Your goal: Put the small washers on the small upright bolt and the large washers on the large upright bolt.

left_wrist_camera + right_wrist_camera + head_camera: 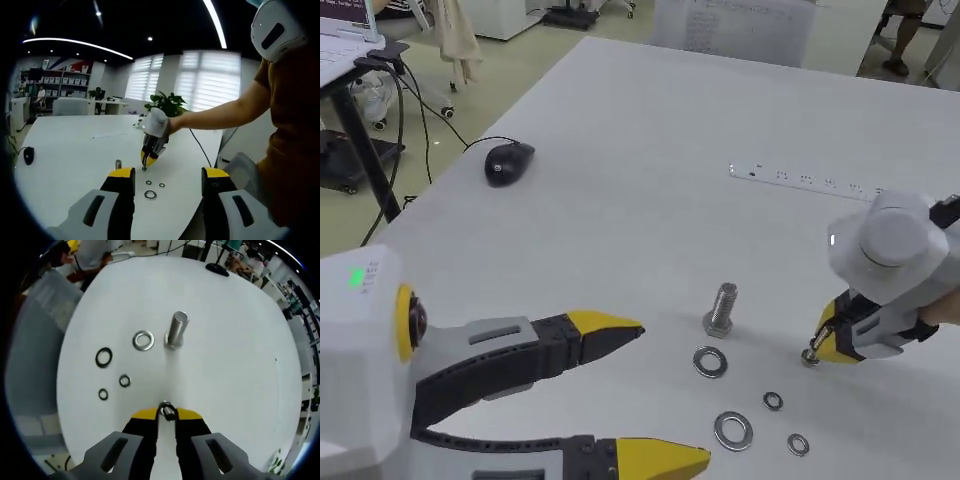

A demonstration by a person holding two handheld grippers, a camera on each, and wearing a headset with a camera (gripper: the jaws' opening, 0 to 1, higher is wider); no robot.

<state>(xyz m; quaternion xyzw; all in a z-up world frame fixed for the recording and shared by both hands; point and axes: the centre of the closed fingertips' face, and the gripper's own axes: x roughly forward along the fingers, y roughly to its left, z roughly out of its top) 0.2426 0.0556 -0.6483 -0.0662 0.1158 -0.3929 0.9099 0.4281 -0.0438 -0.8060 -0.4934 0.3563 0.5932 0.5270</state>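
The large upright bolt [720, 309] [175, 330] stands on the white table [620, 200]. Two large washers [710, 361] [733, 430] and two small washers [773, 401] [798, 444] lie flat in front of it. My right gripper [817, 347] [166, 412] points down at the table to the right of the bolt, shut on a small washer [168, 411]. A small metal piece [810, 357] sits right under its tips; it may be the small bolt. My left gripper [655, 395] [169, 182] hovers open and empty at the lower left.
A black mouse [507, 162] lies at the far left of the table and a white power strip [800, 178] at the back right. The table's left edge drops to a floor with cables. A person's arm [220, 112] reaches in behind the right gripper.
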